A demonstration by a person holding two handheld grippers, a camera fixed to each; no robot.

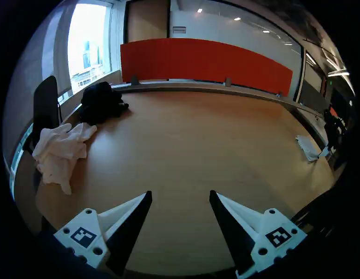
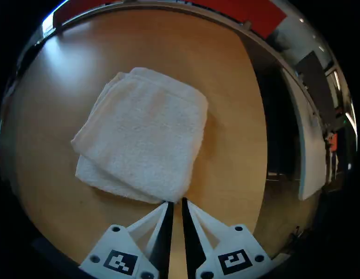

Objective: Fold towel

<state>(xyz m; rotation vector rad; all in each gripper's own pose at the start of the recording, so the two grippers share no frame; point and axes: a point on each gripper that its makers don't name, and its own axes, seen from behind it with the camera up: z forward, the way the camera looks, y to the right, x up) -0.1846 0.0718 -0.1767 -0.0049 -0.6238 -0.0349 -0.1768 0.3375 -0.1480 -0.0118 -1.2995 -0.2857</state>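
Towel [image 2: 142, 135]: folded square, flat on surface [image 2: 226, 69]; we judge folding finished. Right gripper [image 2: 175, 203] fingers nearly closed, empty, at towel's edge. Left gripper [image 1: 180, 195] fingers spread, idle.

This looks like an open-plan office. A long wood-toned surface [image 1: 189, 135] runs to a red divider panel [image 1: 203, 63] standing along its far edge, the kind that separates facing workstations. Behind it a glass wall [image 1: 217, 25] reflects recessed ceiling lights [image 1: 238, 19]. A tall window [image 1: 89, 46] beyond the far left corner looks out on city towers, and a black chair [image 1: 45, 107] stands at the left edge.
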